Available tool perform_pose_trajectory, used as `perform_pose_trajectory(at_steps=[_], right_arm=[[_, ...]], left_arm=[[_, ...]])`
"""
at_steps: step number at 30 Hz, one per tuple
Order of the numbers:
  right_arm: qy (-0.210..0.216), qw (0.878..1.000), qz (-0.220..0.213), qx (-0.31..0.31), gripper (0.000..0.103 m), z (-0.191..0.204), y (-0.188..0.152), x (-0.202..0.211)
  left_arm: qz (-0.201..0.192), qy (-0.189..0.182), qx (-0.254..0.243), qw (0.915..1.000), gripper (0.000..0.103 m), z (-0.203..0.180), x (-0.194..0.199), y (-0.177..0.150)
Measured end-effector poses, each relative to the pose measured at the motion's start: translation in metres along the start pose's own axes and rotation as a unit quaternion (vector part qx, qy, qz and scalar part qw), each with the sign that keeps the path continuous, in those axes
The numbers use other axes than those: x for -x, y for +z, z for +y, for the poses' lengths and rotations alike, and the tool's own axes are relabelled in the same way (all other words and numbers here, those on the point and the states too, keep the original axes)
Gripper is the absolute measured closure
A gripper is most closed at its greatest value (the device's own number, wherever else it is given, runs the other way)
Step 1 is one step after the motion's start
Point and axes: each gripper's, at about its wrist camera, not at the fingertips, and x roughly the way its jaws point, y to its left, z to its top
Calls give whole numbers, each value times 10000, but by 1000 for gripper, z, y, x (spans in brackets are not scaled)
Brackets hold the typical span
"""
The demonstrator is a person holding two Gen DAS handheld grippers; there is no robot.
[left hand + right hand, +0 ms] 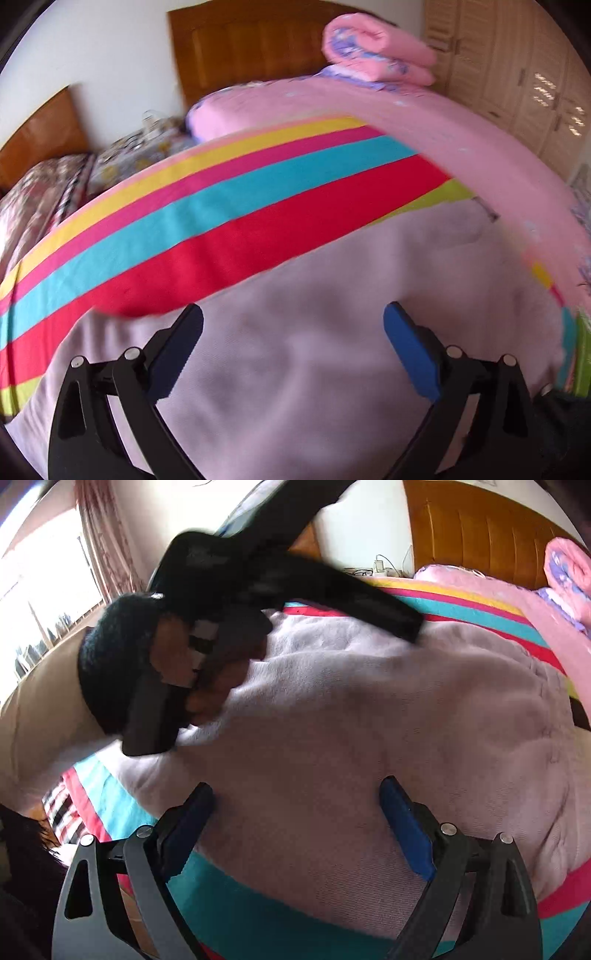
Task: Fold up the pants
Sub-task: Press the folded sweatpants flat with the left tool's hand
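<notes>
Pale lilac pants point(314, 354) lie spread flat on a striped bedsheet point(207, 221); they also fill the right wrist view point(351, 720). My left gripper point(293, 314) is open and empty, hovering just above the pants, blue pads wide apart. My right gripper point(297, 790) is open and empty above the near edge of the pants. The left gripper and the hand holding it point(229, 602) show in the right wrist view, blurred, over the pants' upper left part.
A pink blanket point(461, 147) covers the bed's far side, with a rolled pink quilt point(373, 51) on it. Wooden headboard point(251, 48) and wardrobe doors point(517, 74) stand behind. Patterned pillows point(55, 184) lie at left. A window point(40, 590) is at left.
</notes>
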Motion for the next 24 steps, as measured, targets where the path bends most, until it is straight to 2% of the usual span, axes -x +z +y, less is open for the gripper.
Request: perform_pose_trajectory(at_steps=[2, 4, 7, 8, 12, 15, 18, 20, 24], right_arm=[[-181, 9998, 34, 101, 14, 4, 1, -3], [-255, 9995, 29, 157, 14, 6, -3, -2], [-241, 9996, 58, 118, 14, 3, -1, -3], [-252, 9996, 68, 122, 14, 3, -1, -2], [-418, 9990, 100, 137, 14, 6, 0, -3], [-502, 9987, 60, 46, 14, 14, -2, -2], [-536, 9986, -13, -38, 14, 14, -6, -3], [-567, 9983, -18, -115, 14, 14, -5, -4], [-966, 9941, 358, -327, 15, 19, 5, -3]], left_arm=[[62, -64, -217, 9997, 4, -18, -16, 5], [330, 17, -316, 9990, 2, -24, -38, 5], [347, 11, -53, 9994, 1, -12, -45, 14], [418, -113, 62, 9990, 1, -8, -49, 15], [359, 39, -61, 9993, 1, -14, -50, 16], [352, -86, 38, 9993, 1, -9, -51, 16], [296, -246, 189, 9991, 1, 1, -42, 14], [184, -203, 277, 9992, 1, 5, -27, 11], [-190, -99, 307, 9993, 1, 25, 29, -3]])
